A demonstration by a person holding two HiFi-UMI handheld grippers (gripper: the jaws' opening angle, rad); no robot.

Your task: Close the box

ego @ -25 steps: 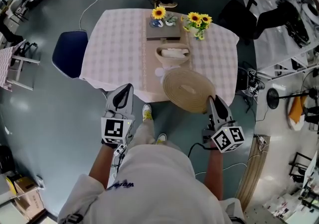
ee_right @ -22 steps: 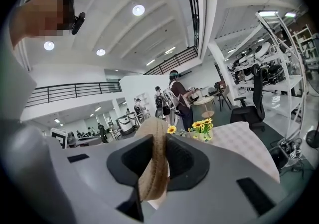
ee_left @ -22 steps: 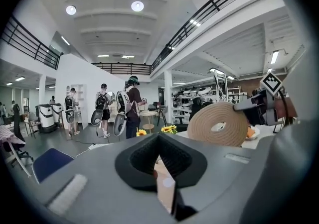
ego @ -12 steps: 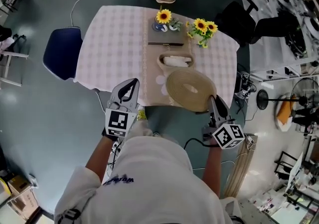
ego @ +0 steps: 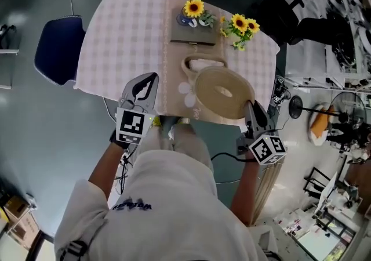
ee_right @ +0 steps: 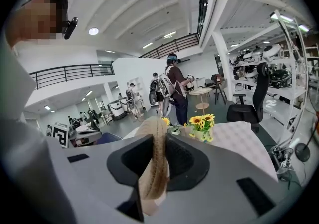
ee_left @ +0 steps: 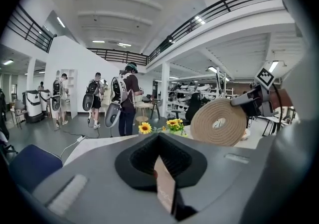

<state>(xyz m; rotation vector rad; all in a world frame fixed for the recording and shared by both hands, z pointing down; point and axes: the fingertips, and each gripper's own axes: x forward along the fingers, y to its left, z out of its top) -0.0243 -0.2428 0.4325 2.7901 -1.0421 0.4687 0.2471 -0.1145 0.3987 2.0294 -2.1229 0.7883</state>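
Head view: round tan woven lid (ego: 223, 93) tilted, partly hiding open basket (ego: 200, 64).

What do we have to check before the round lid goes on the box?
1. Lid held firmly: ok. The right gripper is shut on its edge.
2. Lid centred over the box: not ok. It hangs over the box's near side only.
3. White contents below the rim: cannot tell.
4. Sunflowers out of the way: ok. They stand beyond the box, apart from it.
5. Left gripper free to help: ok. It holds nothing.
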